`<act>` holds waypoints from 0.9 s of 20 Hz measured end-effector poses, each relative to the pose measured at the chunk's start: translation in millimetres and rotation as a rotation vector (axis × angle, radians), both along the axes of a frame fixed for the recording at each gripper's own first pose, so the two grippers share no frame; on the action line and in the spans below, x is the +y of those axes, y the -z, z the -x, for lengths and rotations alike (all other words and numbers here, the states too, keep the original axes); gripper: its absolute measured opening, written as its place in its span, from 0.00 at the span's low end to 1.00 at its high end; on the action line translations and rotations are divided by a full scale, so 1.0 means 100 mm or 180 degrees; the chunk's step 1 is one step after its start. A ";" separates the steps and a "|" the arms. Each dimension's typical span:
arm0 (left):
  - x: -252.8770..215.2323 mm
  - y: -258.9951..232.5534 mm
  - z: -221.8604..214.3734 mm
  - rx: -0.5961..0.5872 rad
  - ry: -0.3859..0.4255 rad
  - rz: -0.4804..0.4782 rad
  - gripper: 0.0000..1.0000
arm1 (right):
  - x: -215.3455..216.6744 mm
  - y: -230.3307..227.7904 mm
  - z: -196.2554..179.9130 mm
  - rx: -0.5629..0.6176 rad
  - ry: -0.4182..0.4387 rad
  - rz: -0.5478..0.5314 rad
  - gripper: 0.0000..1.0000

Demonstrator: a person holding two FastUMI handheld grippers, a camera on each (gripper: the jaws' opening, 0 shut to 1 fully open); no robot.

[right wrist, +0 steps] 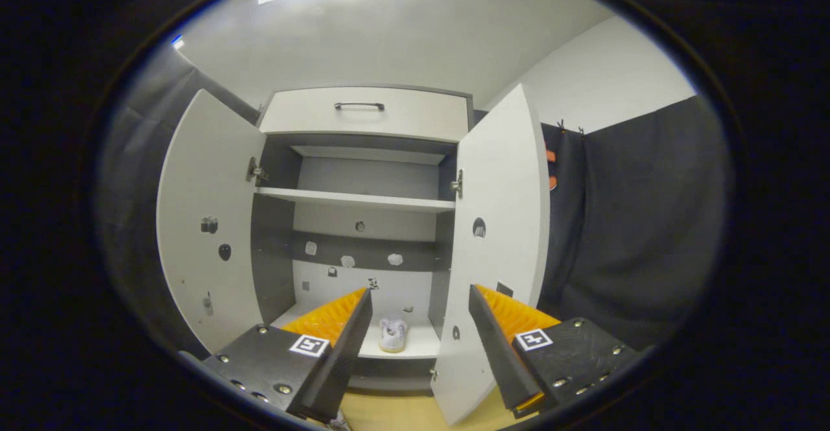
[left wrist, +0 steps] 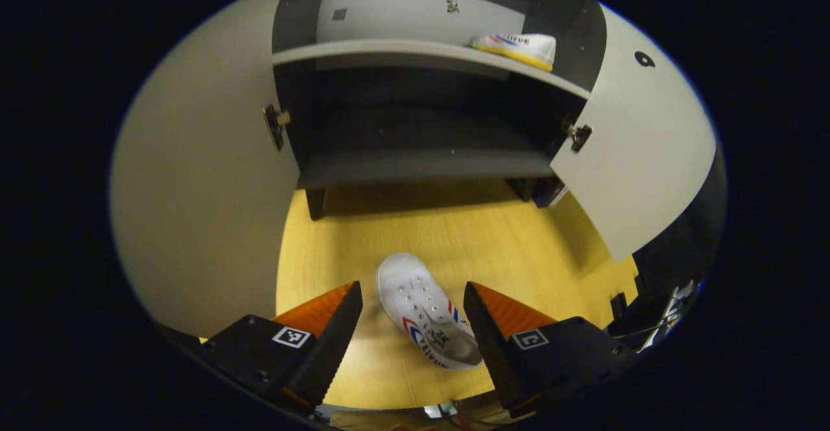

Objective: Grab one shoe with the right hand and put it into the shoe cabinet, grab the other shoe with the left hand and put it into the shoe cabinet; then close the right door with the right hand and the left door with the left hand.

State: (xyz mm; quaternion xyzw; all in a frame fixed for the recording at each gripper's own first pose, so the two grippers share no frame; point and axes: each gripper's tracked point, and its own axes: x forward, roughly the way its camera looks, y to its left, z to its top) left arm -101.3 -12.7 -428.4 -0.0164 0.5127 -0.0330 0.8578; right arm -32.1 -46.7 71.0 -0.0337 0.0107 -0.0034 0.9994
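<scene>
While 1 shoe (left wrist: 519, 48) sits shelved in the cabinet (right wrist: 366, 112), the released left gripper (left wrist: 413, 314) straddles the other shoe (left wrist: 425, 308); the right gripper (right wrist: 420, 317) gapes.

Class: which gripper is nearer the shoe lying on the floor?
Left. The left gripper hovers open just above the shoe on the floor; the right gripper faces the cabinet, farther off.
</scene>
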 end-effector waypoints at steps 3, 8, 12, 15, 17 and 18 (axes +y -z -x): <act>0.06 0.39 0.23 0.0345 -0.0131 0.0065 0.97 | -0.06 -0.02 0.08 -0.0008 0.0045 0.0061 0.82; 0.22 0.86 0.47 0.0821 -0.0403 0.0156 0.95 | -0.19 -0.04 0.20 -0.0020 0.0154 0.0105 0.89; 0.23 1.09 0.51 0.0972 -0.0537 0.0221 0.91 | -0.24 -0.03 0.23 -0.0022 0.0213 0.0172 0.82; 0.21 1.12 0.49 0.0968 -0.0612 0.0290 0.84 | -0.24 -0.02 0.23 -0.0025 0.0240 0.0217 0.82; 0.16 1.19 0.47 0.0961 -0.0644 0.0314 0.82 | -0.21 -0.01 0.22 -0.0022 0.0233 0.0209 0.82; 0.09 1.23 0.50 0.0995 -0.0657 0.0384 0.80 | -0.19 0.00 0.21 -0.0019 0.0226 0.0207 0.89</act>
